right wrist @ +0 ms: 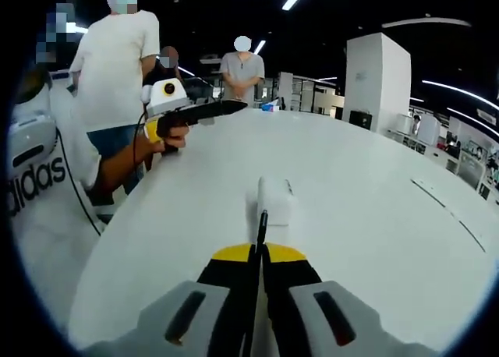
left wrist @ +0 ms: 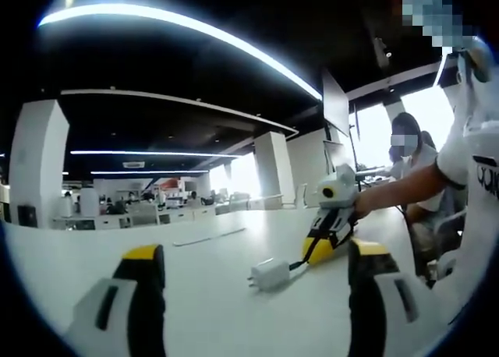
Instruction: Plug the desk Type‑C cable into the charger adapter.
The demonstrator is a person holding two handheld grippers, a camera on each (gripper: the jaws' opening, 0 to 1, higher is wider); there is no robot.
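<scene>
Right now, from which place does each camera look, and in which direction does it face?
Left gripper view: rides on the left claw, low over the white table, facing the white adapter and the right claw beside it; a hand and sleeve show.
Right gripper view: rides on the right claw, shut on the black cable, looking along it at the adapter; the left claw hovers behind, held by a hand.
Shared: table, adapter, each other's claw.
</scene>
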